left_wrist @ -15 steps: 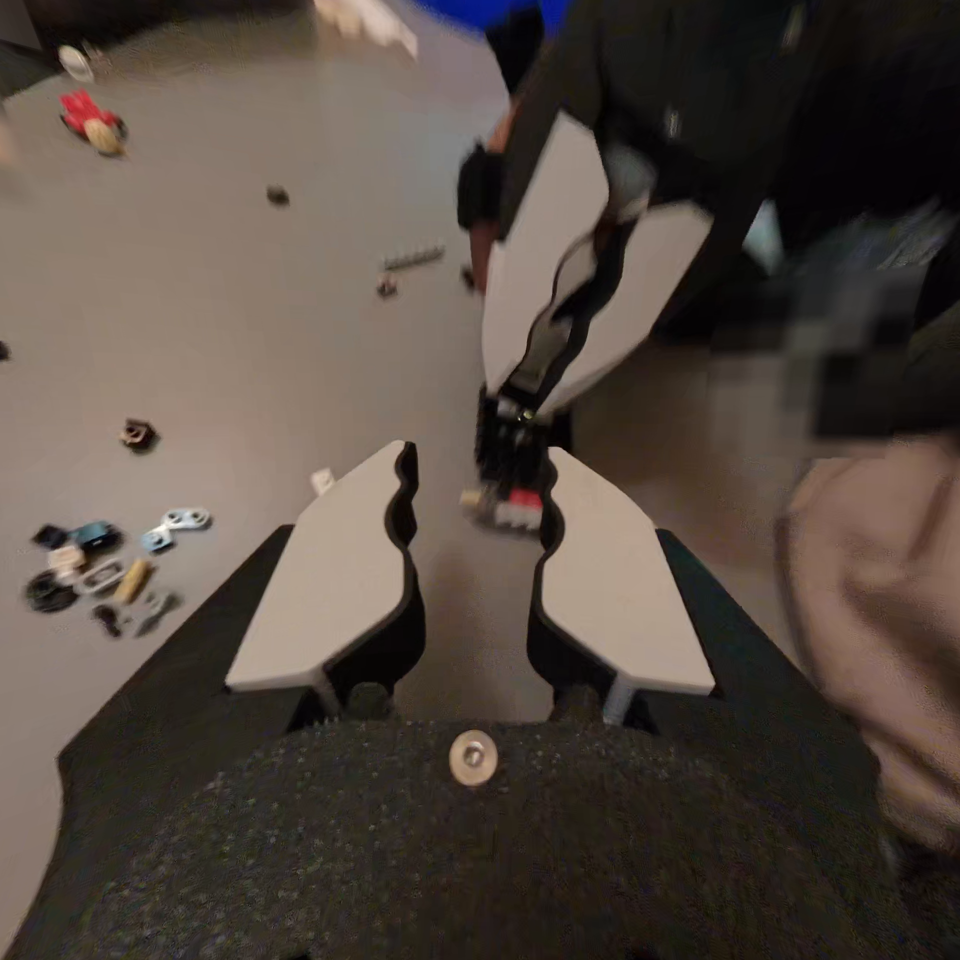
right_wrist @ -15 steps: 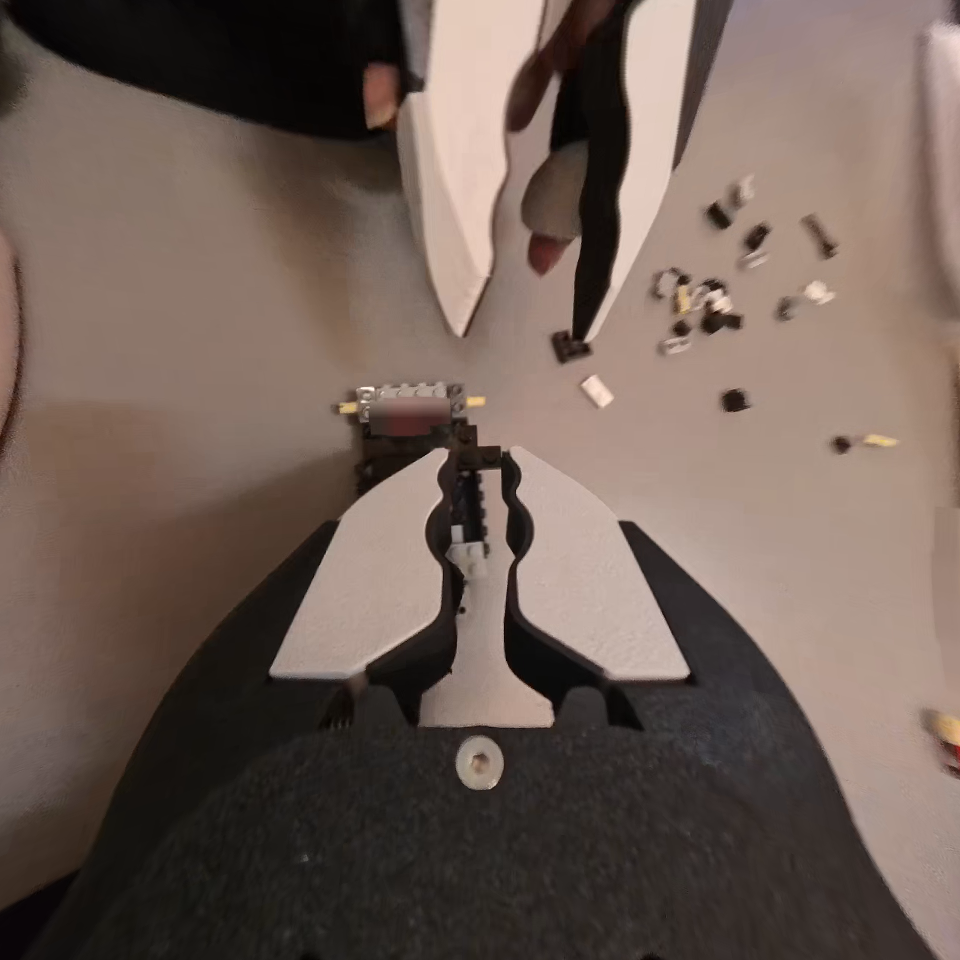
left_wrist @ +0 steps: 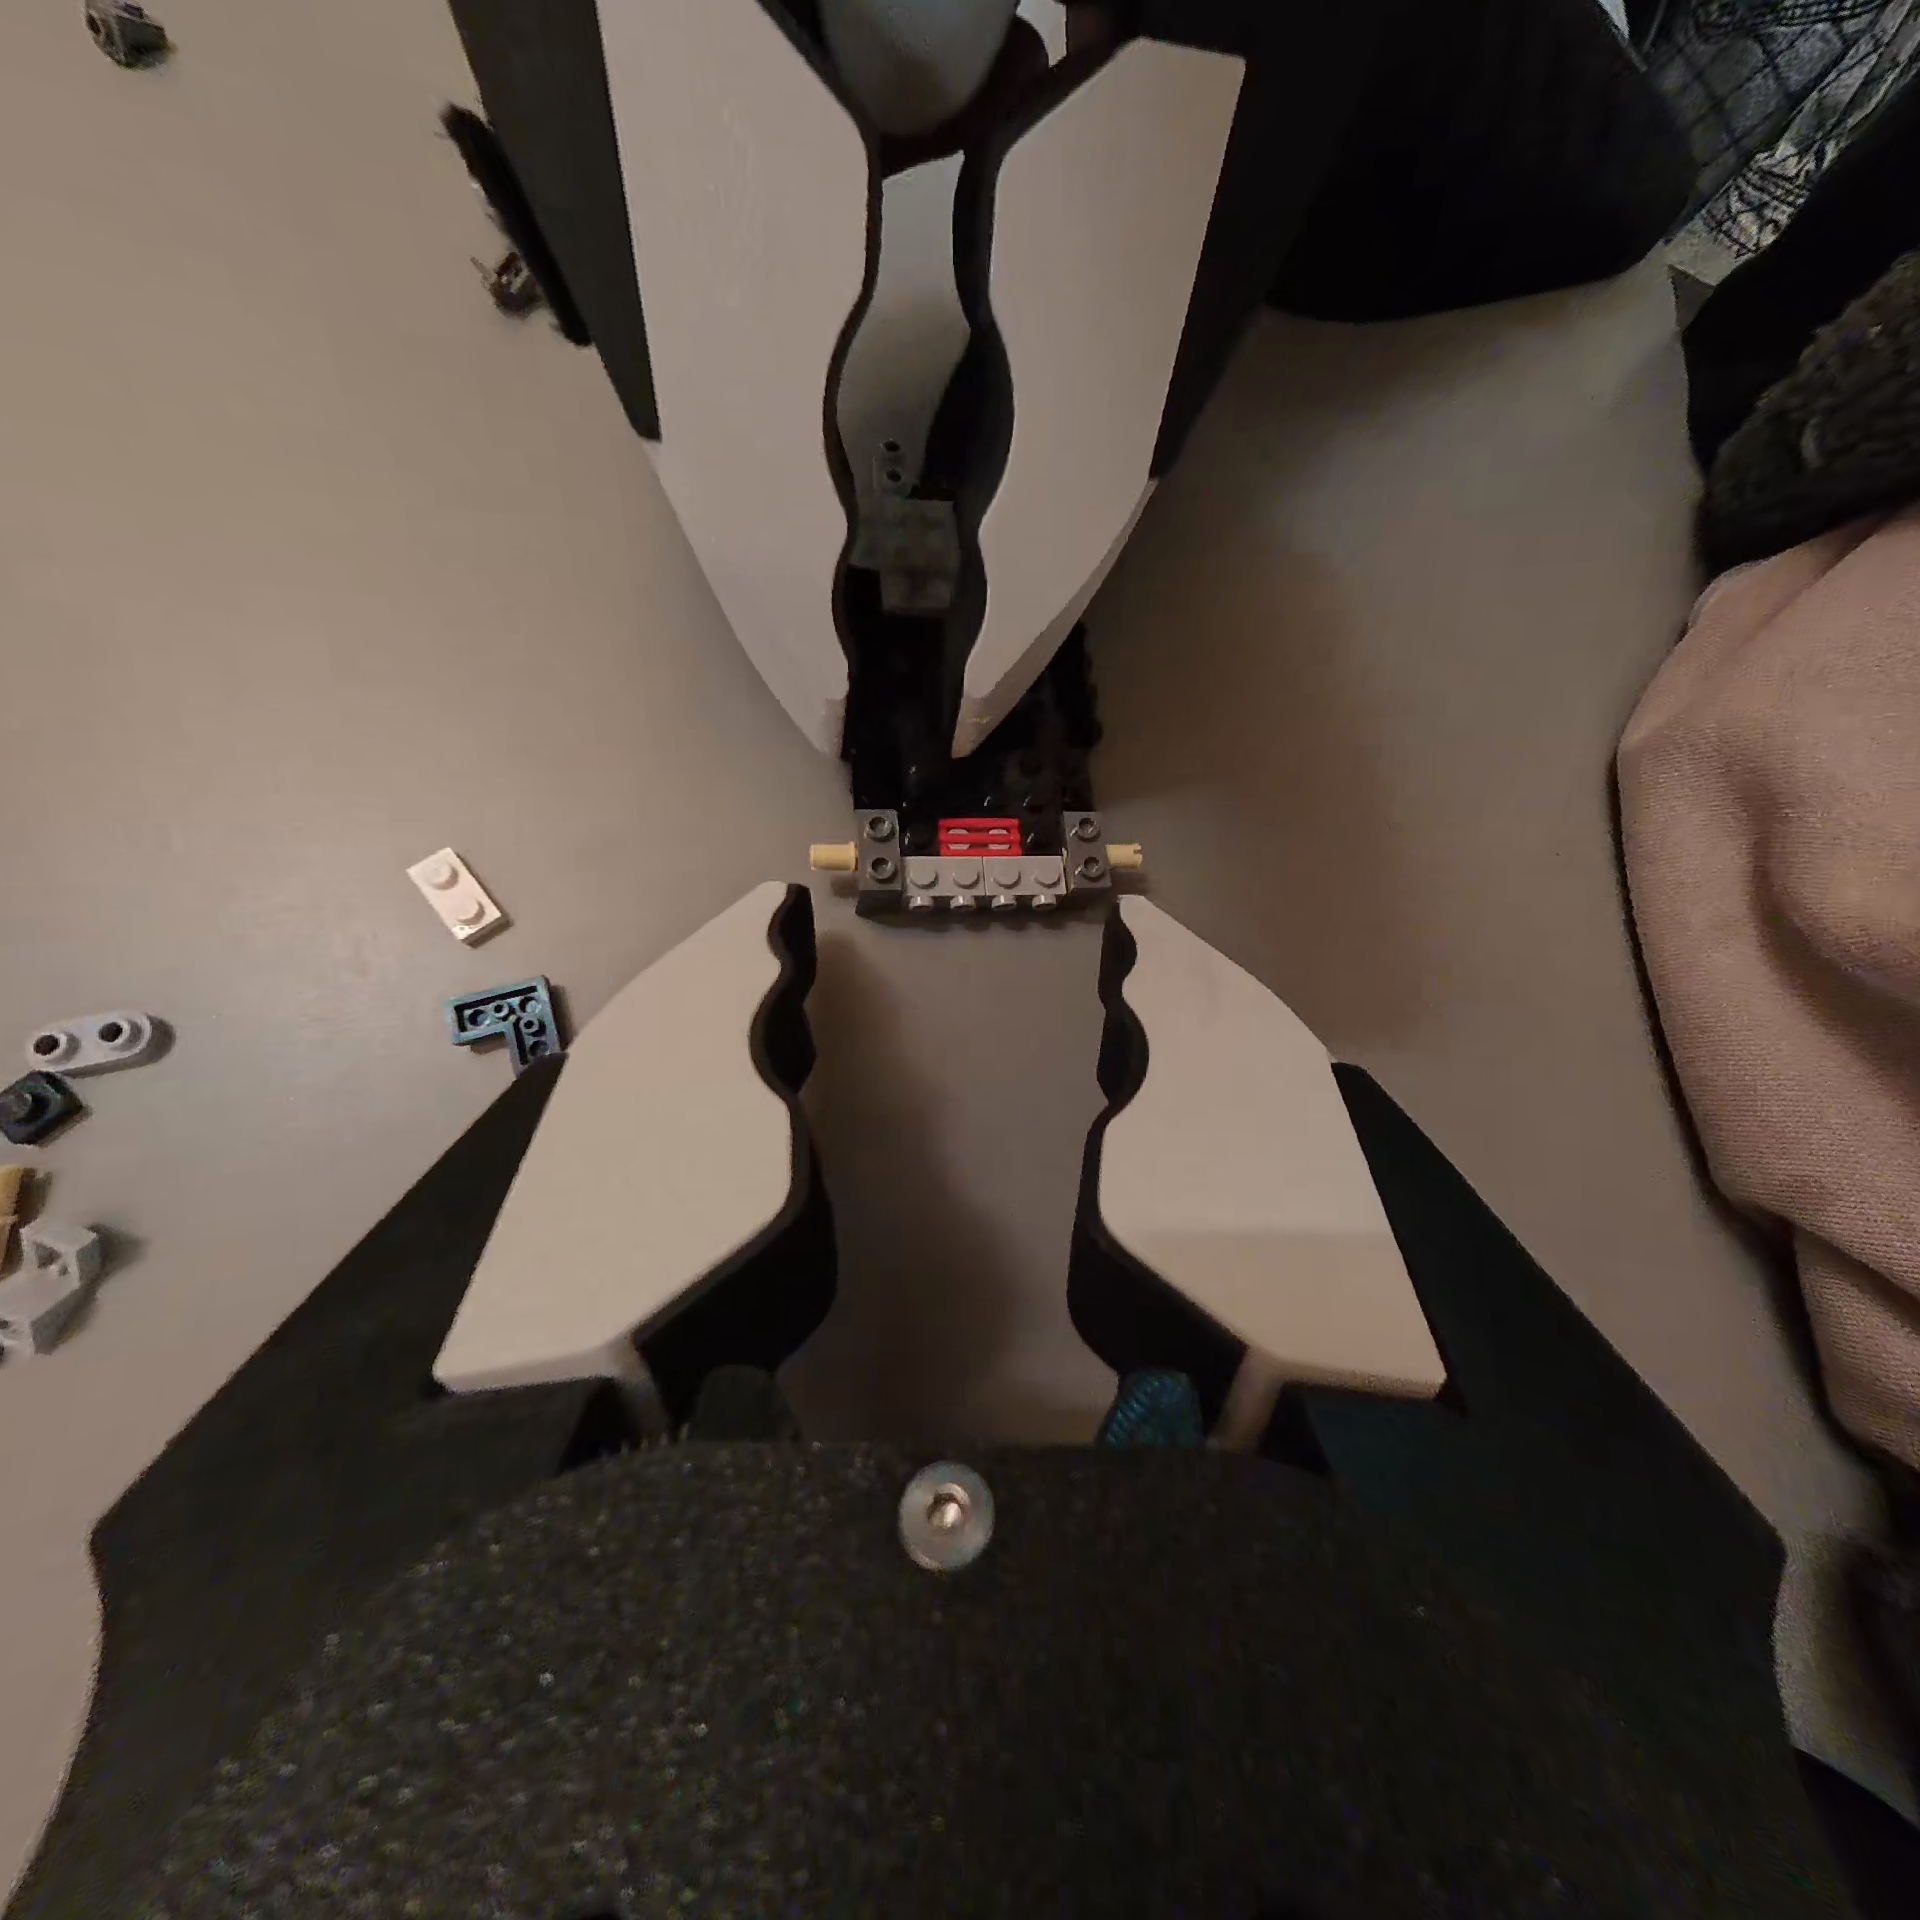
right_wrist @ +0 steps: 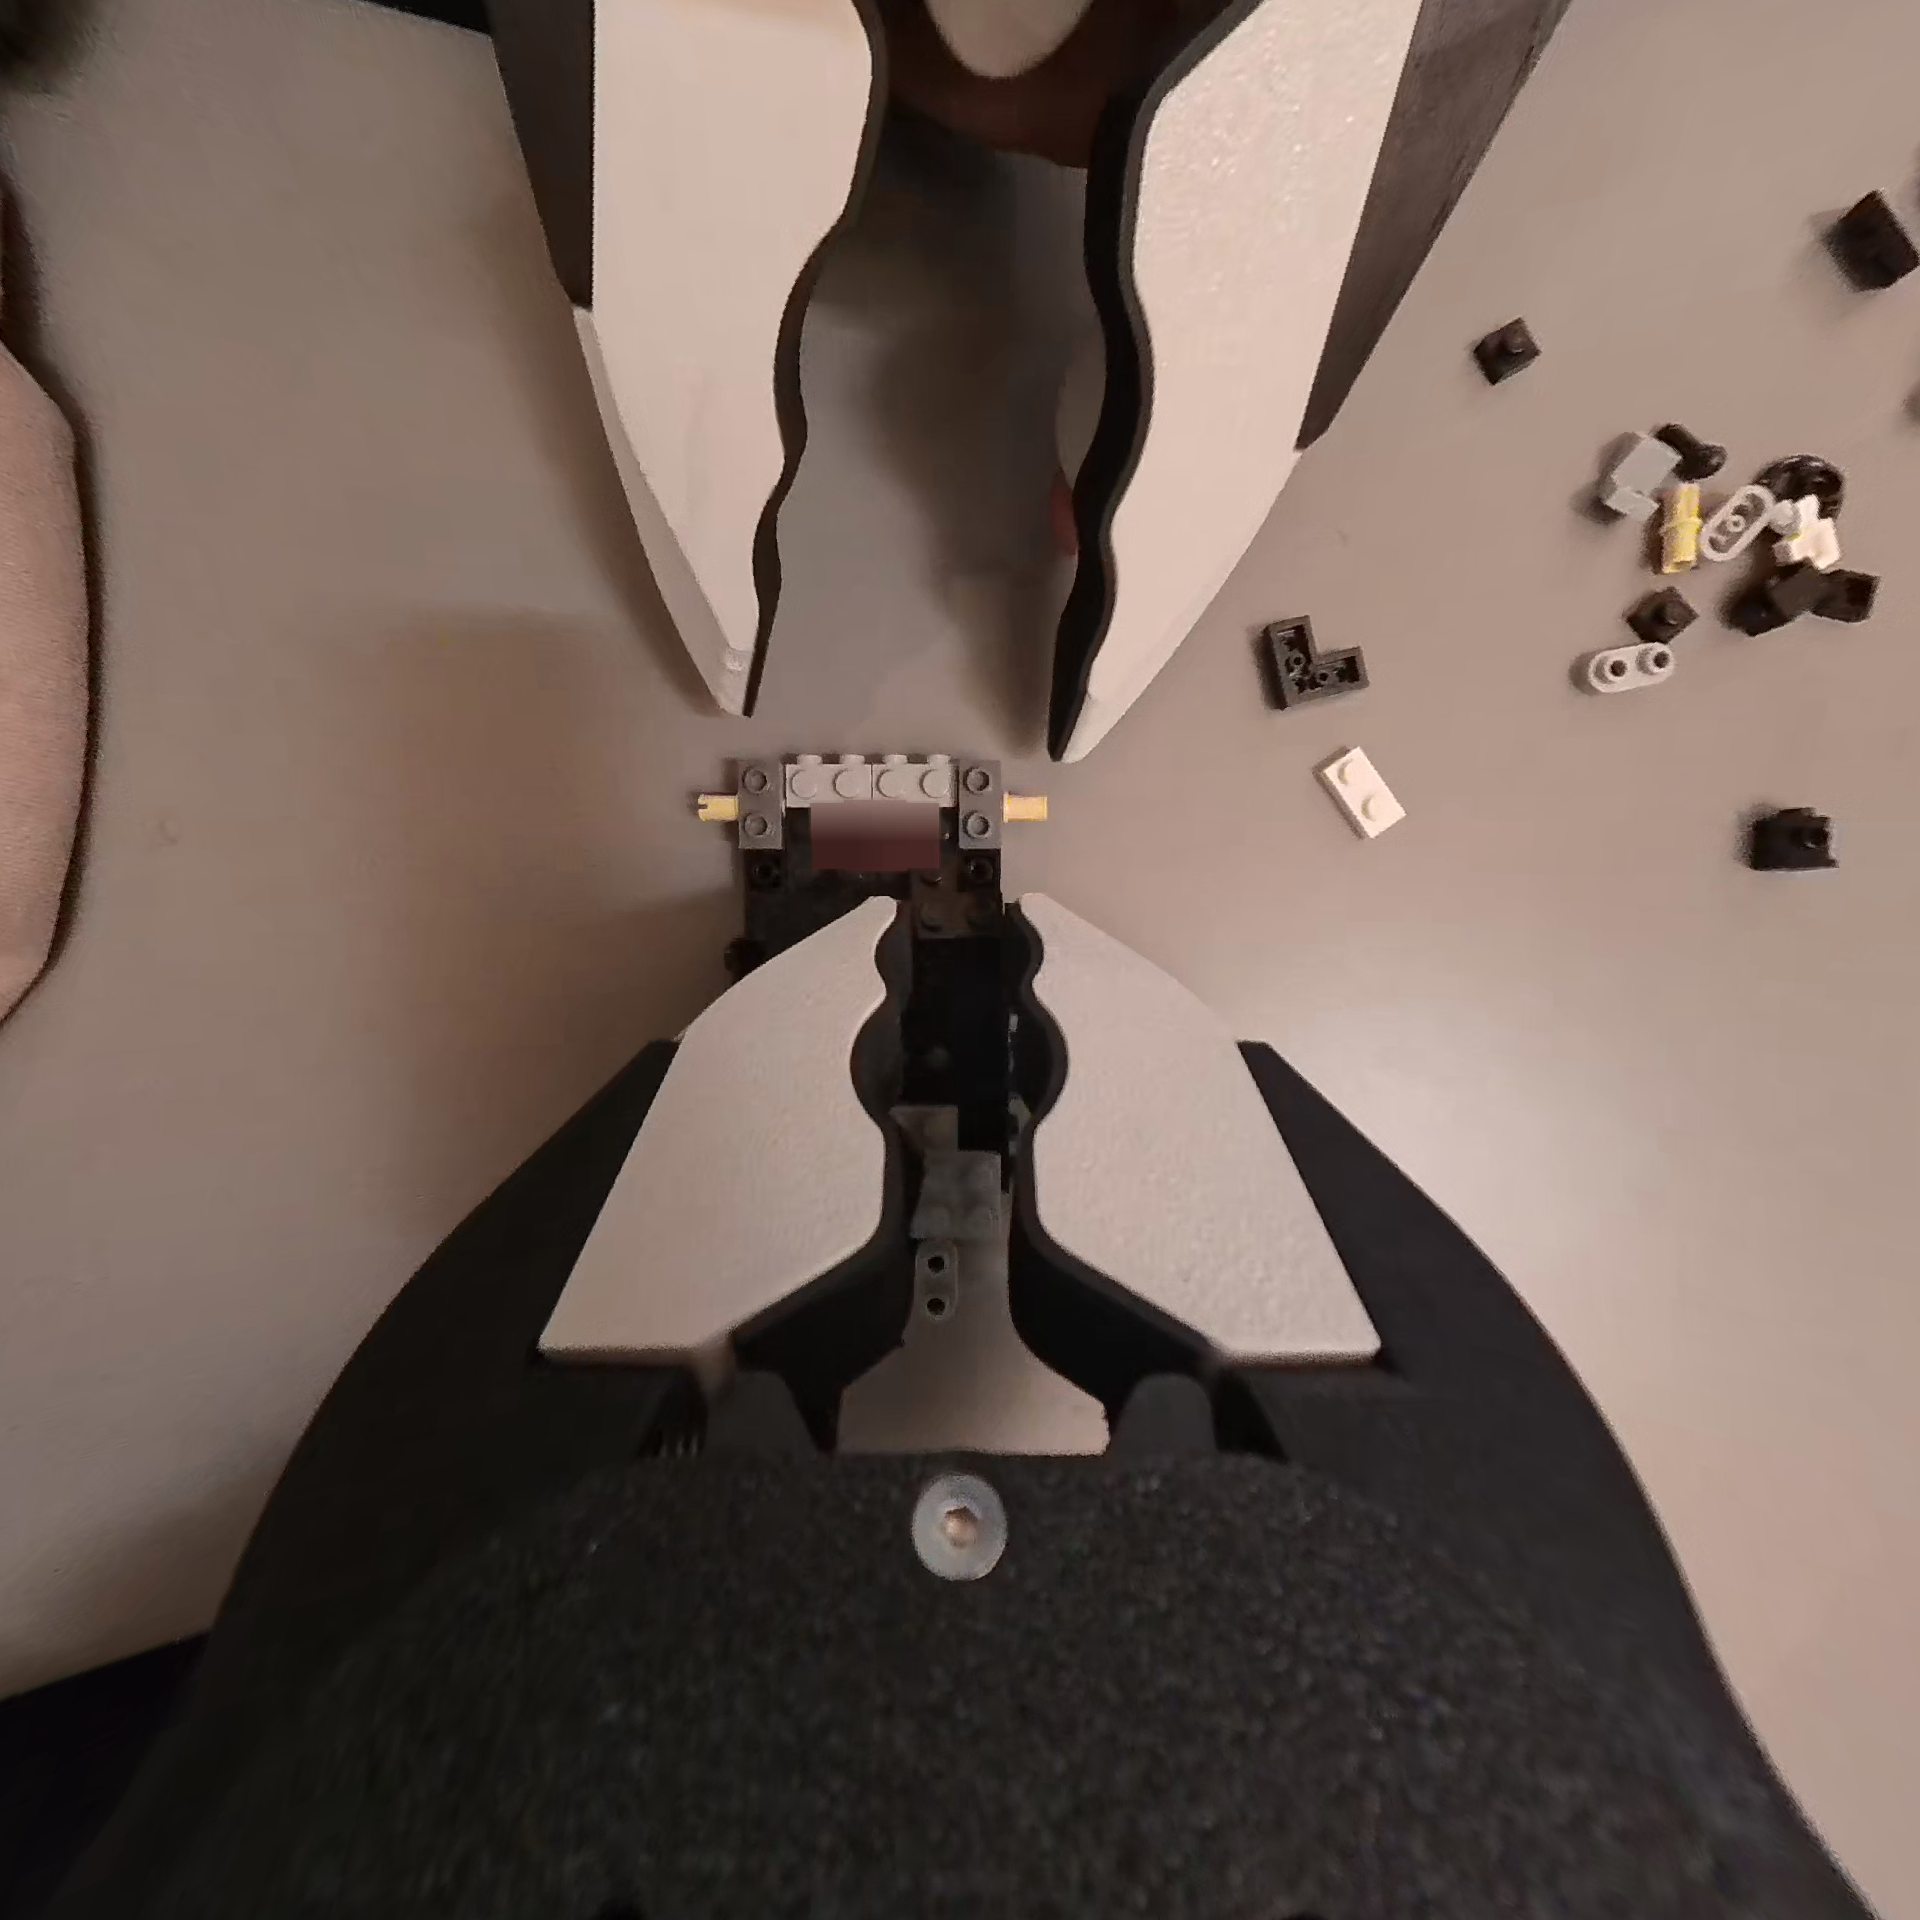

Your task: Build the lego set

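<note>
On the desk (left_wrist: 260, 623), far left in the left wrist view, loose bits lie scattered — a grey two-hole link (left_wrist: 96, 1037), a black stud piece (left_wrist: 36, 1104), a dark L-plate (left_wrist: 509, 1020) and a white plate (left_wrist: 458, 897). Just right of these sit the left tongs (left_wrist: 954, 914), their fingers spread wide with bare desk between them, gripping nothing. Their tips stop just short of the model (left_wrist: 977, 868), a black build fronted by a grey studded row, a red tile and a tan pin at each end. Beyond it the right tongs (left_wrist: 899, 727) come in from the far side and are clamped on the model's black body, a grey block showing between their fingers. At the right edge is a person's tan cloth (left_wrist: 1787, 1039).

From the right wrist view, the model (right_wrist: 868, 821) lies mid-frame on the desk (right_wrist: 364, 520), its dark spine running back between the right tongs (right_wrist: 951, 909), which pinch it. The left tongs (right_wrist: 899, 717) face it from the far side, wide apart. To the right lie the L-plate (right_wrist: 1311, 663), the white plate (right_wrist: 1362, 792), a black brick (right_wrist: 1789, 840) and a small heap of parts (right_wrist: 1745, 540).
</note>
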